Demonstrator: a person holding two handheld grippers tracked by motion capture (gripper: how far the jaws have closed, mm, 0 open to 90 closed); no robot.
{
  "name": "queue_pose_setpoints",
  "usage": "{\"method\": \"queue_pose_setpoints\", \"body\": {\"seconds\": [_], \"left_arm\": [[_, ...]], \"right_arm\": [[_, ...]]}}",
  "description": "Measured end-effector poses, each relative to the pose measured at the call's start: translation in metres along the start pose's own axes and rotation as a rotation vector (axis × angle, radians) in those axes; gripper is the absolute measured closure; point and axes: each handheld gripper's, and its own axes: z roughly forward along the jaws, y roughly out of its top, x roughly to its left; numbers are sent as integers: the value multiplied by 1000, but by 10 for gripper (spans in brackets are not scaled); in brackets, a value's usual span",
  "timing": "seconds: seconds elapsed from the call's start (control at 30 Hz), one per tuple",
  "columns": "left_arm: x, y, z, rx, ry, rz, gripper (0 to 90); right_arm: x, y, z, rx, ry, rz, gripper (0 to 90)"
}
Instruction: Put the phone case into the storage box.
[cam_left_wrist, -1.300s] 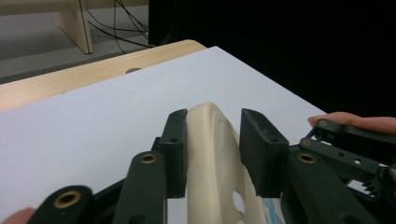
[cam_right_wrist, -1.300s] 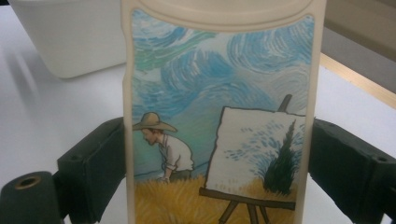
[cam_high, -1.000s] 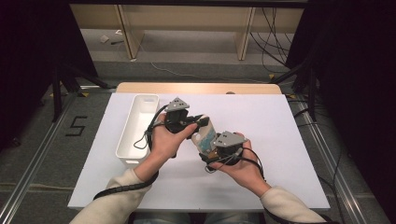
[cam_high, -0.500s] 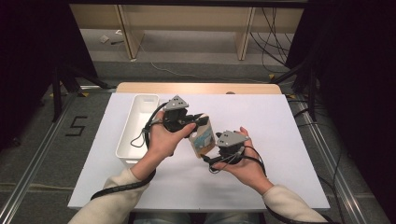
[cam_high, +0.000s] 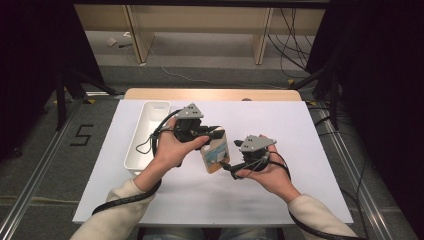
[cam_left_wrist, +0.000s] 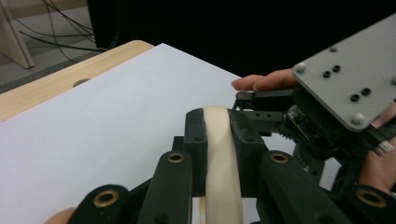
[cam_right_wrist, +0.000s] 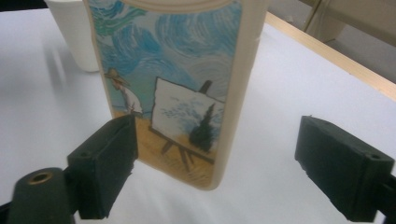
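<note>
A cream phone case (cam_high: 216, 156) with a painted scene of a painter at an easel is held above the white table. My left gripper (cam_high: 218, 135) is shut on its upper end, and the case's cream edge (cam_left_wrist: 219, 158) is pinched between the two black jaws (cam_left_wrist: 217, 126). My right gripper (cam_high: 228, 168) is at the case's lower end. In the right gripper view the printed face (cam_right_wrist: 177, 70) stands between the wide jaws (cam_right_wrist: 217, 163). They have just been closing a little, and neither pad presses on the case.
A long white tray (cam_high: 145, 135) lies at the table's left, and its corner (cam_right_wrist: 70, 32) appears behind the case. The white sheet (cam_high: 300, 150) covers the table, with a wooden strip (cam_high: 215, 94) along the far edge. Cables and shelf legs are on the floor beyond.
The right hand has shifted slightly to the right, towards the case's lower end. The left hand still holds the case in about the same place.
</note>
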Motion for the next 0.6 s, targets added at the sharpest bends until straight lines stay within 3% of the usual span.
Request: {"method": "queue_pose_setpoints", "body": {"seconds": [0.17, 0.4, 0.6], "left_arm": [[-3, 1, 1, 22, -67, 35, 791], [-8, 1, 4, 44, -133, 63, 791], [-11, 1, 6, 44, -157, 82, 791]], "right_arm": [[-5, -2, 0, 0, 35, -6, 163], [-3, -3, 3, 4, 128, -45, 201], [-2, -4, 3, 10, 197, -58, 354]]}}
